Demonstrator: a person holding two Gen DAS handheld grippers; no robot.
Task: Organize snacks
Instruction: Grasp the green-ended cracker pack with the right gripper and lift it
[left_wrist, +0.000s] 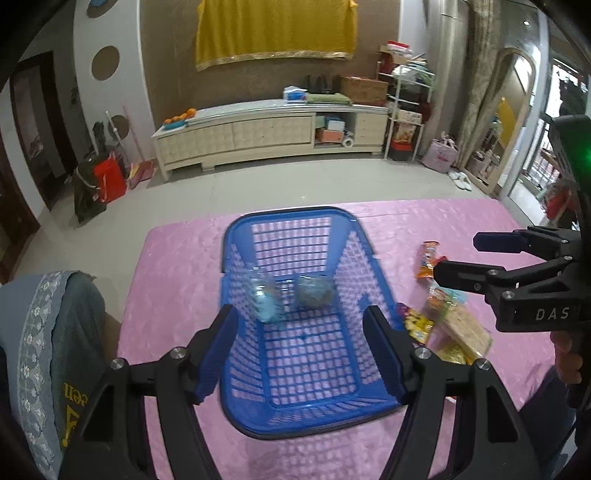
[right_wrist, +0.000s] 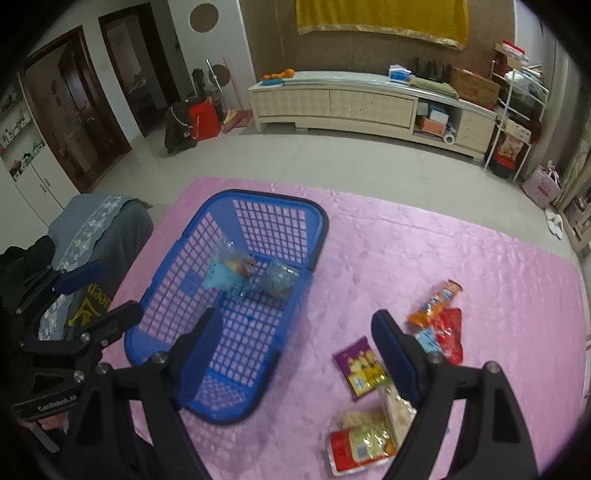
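Both grippers hang above the blue basket (left_wrist: 291, 332), the left gripper (left_wrist: 299, 350) and right gripper (right_wrist: 295, 354) with fingers wide and empty. Two clear snack bags (right_wrist: 236, 273), perhaps pastries, lie at the basket's 12 o'clock end. The loose snack packets (right_wrist: 364, 369) wait at 3 o'clock on the pink-covered desk (right_wrist: 443, 240); behind it are a tiled floor and a cream cabinet (left_wrist: 258, 133).

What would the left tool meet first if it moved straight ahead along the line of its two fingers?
Probably the blue basket: the open, empty left tool points down into it, so the mesh floor looks first in line, short of the two wrapped snacks. Depth is uncertain.
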